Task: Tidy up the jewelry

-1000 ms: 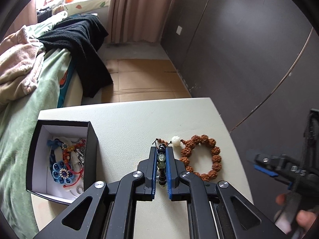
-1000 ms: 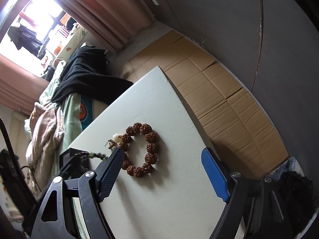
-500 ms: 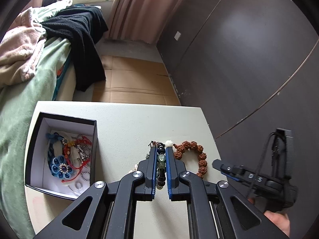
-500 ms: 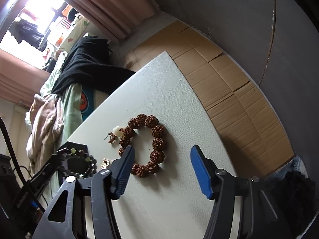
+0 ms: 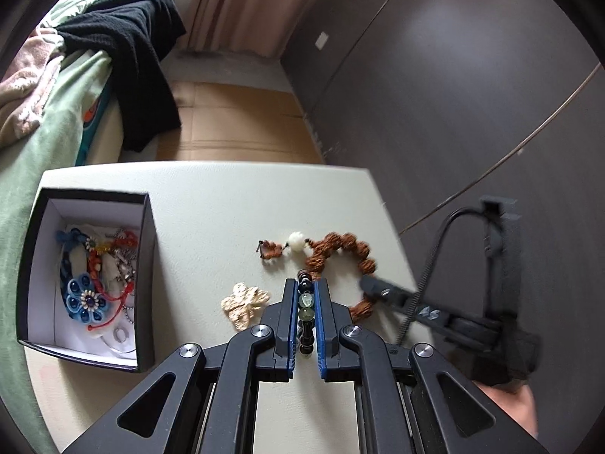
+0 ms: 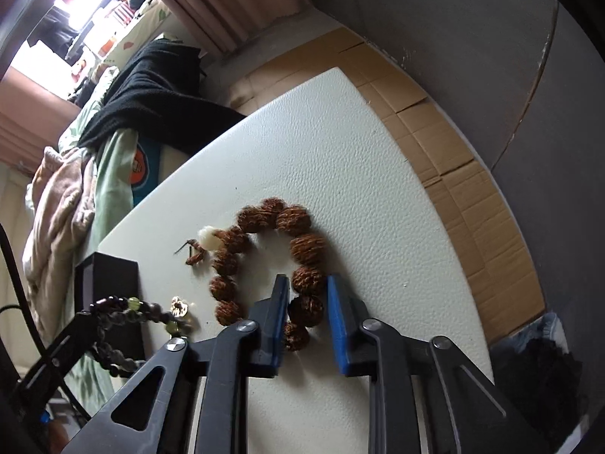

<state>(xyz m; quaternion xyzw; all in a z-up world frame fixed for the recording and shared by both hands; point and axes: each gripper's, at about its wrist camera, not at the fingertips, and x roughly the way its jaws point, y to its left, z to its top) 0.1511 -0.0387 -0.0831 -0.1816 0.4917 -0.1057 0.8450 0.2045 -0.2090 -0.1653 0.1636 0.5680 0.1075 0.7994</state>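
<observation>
My left gripper [image 5: 305, 288] is shut on a dark bead bracelet [image 5: 305, 304] with green beads and holds it above the white table [image 5: 211, 204]; it also shows in the right wrist view [image 6: 124, 312]. A brown seed-bead bracelet [image 6: 298, 249] with a white bead lies on the table. My right gripper [image 6: 306, 283] is down at it, its jaws narrowed around the near beads, small gaps still showing. A black box [image 5: 149, 249] with white lining holds several jewelry pieces at the left.
A gold flower-shaped ornament [image 5: 245, 302] lies on the table left of my left gripper. A bed with green cover and black cloth [image 5: 140, 56] stands beyond the box. Cardboard flooring [image 5: 234, 121] and dark wall panels lie past the table's far and right edges.
My left gripper has lifted the dark bracelet off the table, uncovering the gold ornament. My right gripper has moved down onto the brown bracelet and its jaws have narrowed around the beads.
</observation>
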